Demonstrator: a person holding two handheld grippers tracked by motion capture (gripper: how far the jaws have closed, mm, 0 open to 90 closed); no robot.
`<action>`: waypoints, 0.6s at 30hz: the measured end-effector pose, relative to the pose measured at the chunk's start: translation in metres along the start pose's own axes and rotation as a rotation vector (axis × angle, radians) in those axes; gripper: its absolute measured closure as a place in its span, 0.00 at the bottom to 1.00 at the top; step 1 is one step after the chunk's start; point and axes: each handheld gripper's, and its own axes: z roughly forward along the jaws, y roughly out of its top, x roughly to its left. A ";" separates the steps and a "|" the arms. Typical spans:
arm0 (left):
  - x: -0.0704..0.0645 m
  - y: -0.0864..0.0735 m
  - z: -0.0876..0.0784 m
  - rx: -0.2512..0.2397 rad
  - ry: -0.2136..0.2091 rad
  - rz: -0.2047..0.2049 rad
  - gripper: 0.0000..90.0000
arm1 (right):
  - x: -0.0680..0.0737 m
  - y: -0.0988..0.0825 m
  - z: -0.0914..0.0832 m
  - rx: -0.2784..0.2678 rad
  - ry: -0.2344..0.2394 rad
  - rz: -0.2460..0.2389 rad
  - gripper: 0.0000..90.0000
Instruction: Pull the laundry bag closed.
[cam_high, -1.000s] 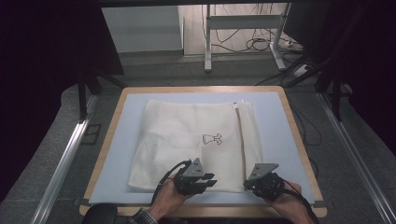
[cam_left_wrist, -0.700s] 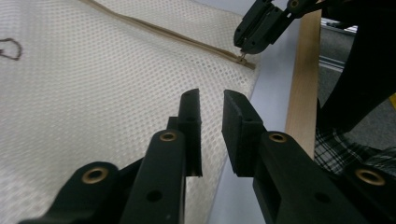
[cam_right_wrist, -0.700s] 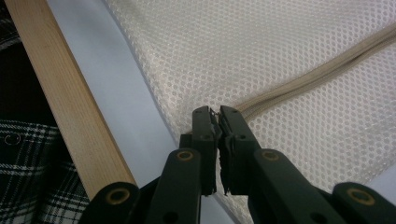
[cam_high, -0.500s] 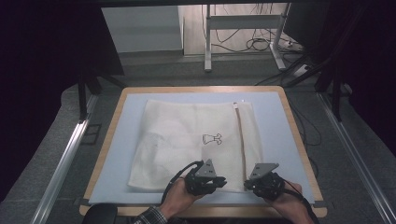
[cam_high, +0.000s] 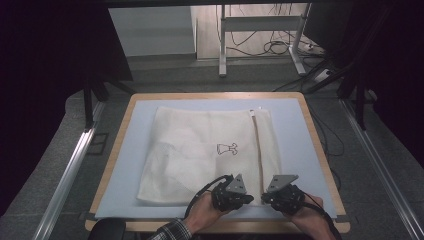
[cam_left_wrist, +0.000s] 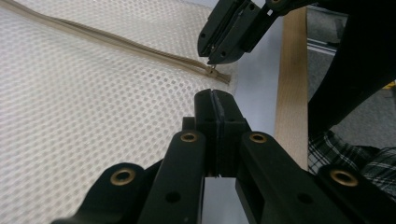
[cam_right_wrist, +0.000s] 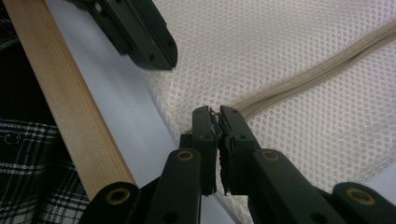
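1. Mesh laundry bag (cam_high: 200, 150), cream-white, lies flat on the pale blue table mat (cam_high: 295, 145), its near edge at the person's side, zipper (cam_high: 258, 150) running away from the grippers.
2. Right gripper (cam_right_wrist: 217, 114) is clenched at the zipper's near end, seemingly on the small metal pull (cam_left_wrist: 212, 70); likely to draw it along.
3. Left gripper (cam_left_wrist: 212, 95) has just been closing; its jaws meet just beside, apparently pinning mesh to brace the bag.
4. Whether fabric is actually caught is hard to tell; the pull is mostly hidden.

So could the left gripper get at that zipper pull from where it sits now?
Probably not as things stand. The right gripper already sits shut on the zipper pull, covering it. The left gripper has just closed its jaws at the mesh bag edge nearby, with little room beside it.
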 end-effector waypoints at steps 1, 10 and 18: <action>0.000 0.000 0.000 0.000 0.000 0.000 1.00 | 0.000 0.000 0.000 0.000 0.000 0.000 0.93; -0.003 0.006 0.014 0.023 0.017 0.017 1.00 | 0.001 0.000 0.000 0.000 -0.006 0.002 0.93; -0.005 0.003 0.020 0.039 0.050 0.049 1.00 | 0.002 0.001 0.000 0.003 -0.013 -0.013 0.93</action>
